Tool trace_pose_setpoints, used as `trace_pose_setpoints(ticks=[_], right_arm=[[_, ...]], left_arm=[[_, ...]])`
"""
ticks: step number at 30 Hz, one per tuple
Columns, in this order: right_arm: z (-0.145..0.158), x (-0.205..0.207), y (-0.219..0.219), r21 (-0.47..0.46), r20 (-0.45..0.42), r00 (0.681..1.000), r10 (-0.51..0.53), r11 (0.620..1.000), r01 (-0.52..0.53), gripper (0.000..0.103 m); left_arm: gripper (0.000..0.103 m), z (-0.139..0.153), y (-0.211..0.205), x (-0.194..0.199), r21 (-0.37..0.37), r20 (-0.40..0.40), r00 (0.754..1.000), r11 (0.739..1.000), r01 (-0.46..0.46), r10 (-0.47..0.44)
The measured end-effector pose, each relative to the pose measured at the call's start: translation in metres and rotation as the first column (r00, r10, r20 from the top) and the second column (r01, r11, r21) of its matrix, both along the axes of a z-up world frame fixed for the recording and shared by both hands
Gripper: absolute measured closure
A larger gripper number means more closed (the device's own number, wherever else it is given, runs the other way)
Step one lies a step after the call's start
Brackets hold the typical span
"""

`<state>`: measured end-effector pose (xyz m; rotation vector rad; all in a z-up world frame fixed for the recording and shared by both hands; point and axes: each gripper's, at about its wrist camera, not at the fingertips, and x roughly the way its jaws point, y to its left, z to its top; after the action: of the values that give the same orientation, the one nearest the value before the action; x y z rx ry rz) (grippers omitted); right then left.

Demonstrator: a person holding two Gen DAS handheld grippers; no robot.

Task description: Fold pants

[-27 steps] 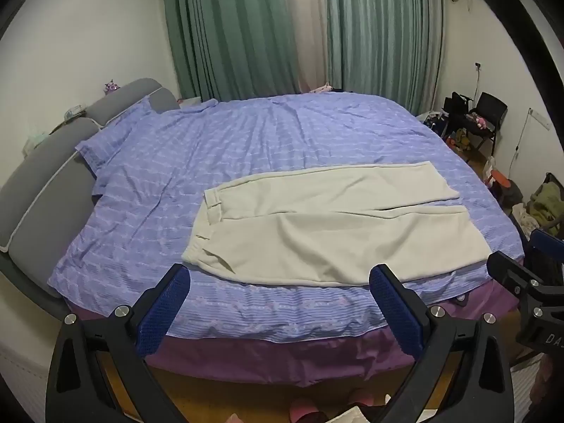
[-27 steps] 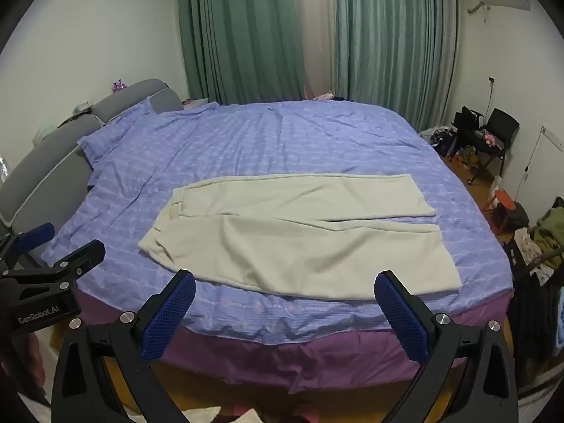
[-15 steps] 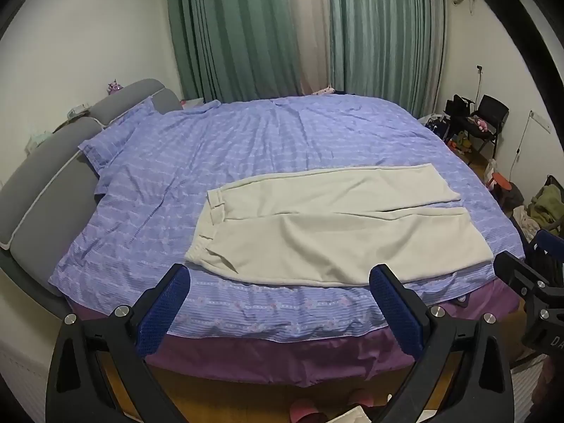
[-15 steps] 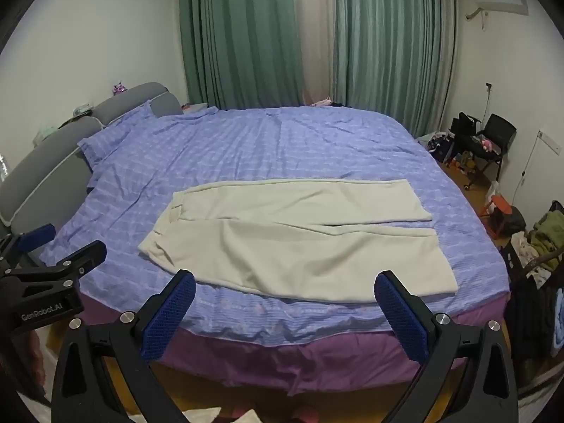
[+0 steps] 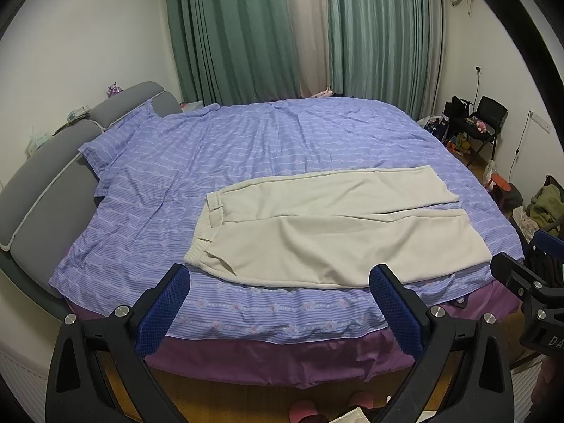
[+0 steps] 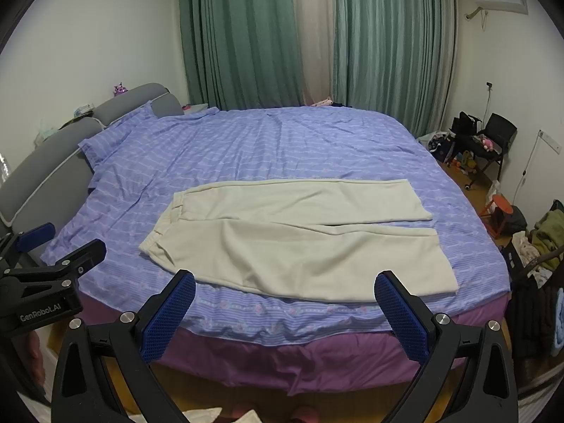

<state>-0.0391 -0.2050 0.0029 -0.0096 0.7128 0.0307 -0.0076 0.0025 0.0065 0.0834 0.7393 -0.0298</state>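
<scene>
Holding both tools over the floor at the bedside, you have the left gripper [image 5: 278, 282] and the right gripper [image 6: 285, 287] with jaws spread wide, blue pads apart and nothing between them, each tilted down toward the mattress. Just beyond the pads runs the purple bed skirt [image 6: 317, 359], then the lilac striped bedspread [image 5: 246, 162], and on its near half the cream pants [image 6: 299, 243] lie flat, waistband to your left, both legs stretched to your right with the nearer leg close to the bed's edge. Farther back you see the grey headboard [image 5: 38, 190] at left and green curtains [image 6: 239, 35] on the far wall.
</scene>
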Motion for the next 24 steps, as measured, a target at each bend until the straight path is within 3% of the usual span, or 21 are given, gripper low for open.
trace_pose_setpoints(ticks=[24], right_arm=[[0.002, 0.005, -0.010, 0.008, 0.006, 1.000, 0.005, 1.000, -0.005, 0.001]], left_arm=[[0.000, 0.004, -0.017, 0.009, -0.008, 0.003, 1.000, 1.000, 0.006, -0.006]])
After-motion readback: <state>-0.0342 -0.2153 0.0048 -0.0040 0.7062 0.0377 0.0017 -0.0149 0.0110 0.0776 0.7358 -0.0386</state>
